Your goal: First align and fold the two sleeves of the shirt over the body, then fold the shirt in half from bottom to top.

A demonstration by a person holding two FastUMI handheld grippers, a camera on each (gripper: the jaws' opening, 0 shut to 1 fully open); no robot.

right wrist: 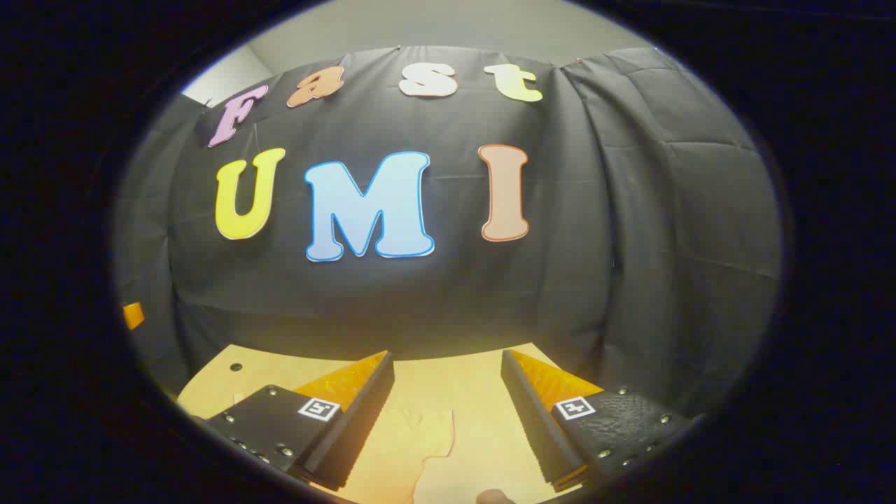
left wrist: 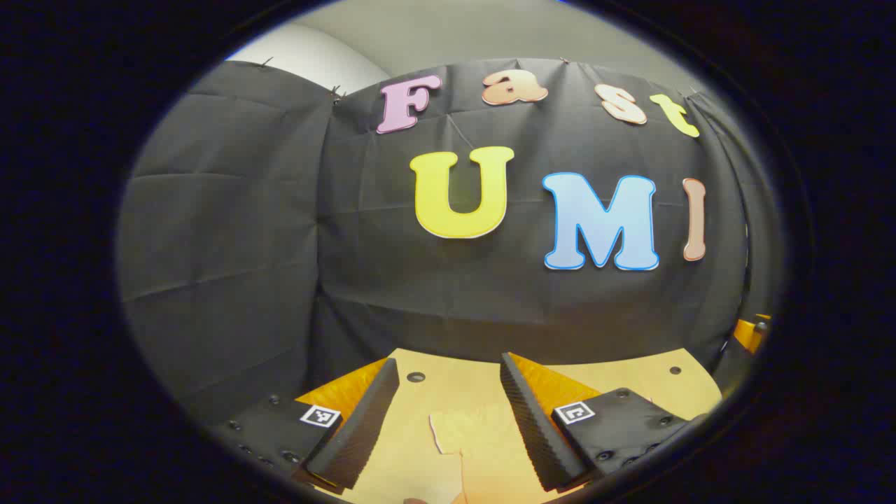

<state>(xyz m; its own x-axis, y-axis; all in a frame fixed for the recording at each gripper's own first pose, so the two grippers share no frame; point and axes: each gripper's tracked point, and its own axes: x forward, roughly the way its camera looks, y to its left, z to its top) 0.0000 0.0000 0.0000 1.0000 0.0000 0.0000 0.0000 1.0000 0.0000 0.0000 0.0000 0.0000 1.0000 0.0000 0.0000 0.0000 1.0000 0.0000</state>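
Recording booth: black cloth wall [left wrist: 245, 245], bare wooden tabletop [right wrist: 448, 371].

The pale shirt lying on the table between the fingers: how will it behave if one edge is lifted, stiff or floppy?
Probably floppy: the shirt lies flat on the table with a thin edge, so a lifted corner would likely droop. It looks light, so a push may wrinkle it rather than move it whole.

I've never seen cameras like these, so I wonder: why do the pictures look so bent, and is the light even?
Left gripper view: fisheye lens bows the wall and table edge; left gripper is sharp. Right gripper view: same bulge; warm light brightens the table near the right gripper, dimmer toward the rim.
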